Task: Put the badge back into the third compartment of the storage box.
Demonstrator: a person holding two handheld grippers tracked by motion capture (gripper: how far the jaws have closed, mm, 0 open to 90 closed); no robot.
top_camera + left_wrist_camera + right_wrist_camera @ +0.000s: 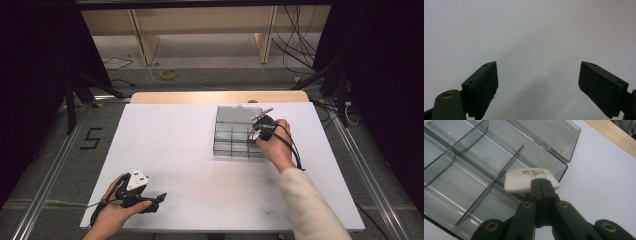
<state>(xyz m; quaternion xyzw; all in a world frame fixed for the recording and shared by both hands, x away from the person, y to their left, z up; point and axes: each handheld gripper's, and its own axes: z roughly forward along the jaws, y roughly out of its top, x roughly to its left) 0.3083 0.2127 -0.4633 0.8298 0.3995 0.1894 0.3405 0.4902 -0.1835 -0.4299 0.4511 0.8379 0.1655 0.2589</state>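
Note:
A clear grey compartment box (231,136) stands right of the table's middle with its lid (235,114) folded open at the far side. My right gripper (256,131) reaches over the box's right edge. Its jaws (541,181) are shut together, tips against the near edge of a small white eraser (524,181) with a cartoon print. The eraser lies over the end of a divider (509,162) at a corner compartment; whether the tips pinch it I cannot tell. My left gripper (159,199) rests near the front left, open (537,80) with nothing between its pads.
The white table top (175,150) has a wooden strip (215,97) along its far edge. The box's open lid (554,135) stands just beyond the eraser. Cables and shelf legs lie on the floor behind the table.

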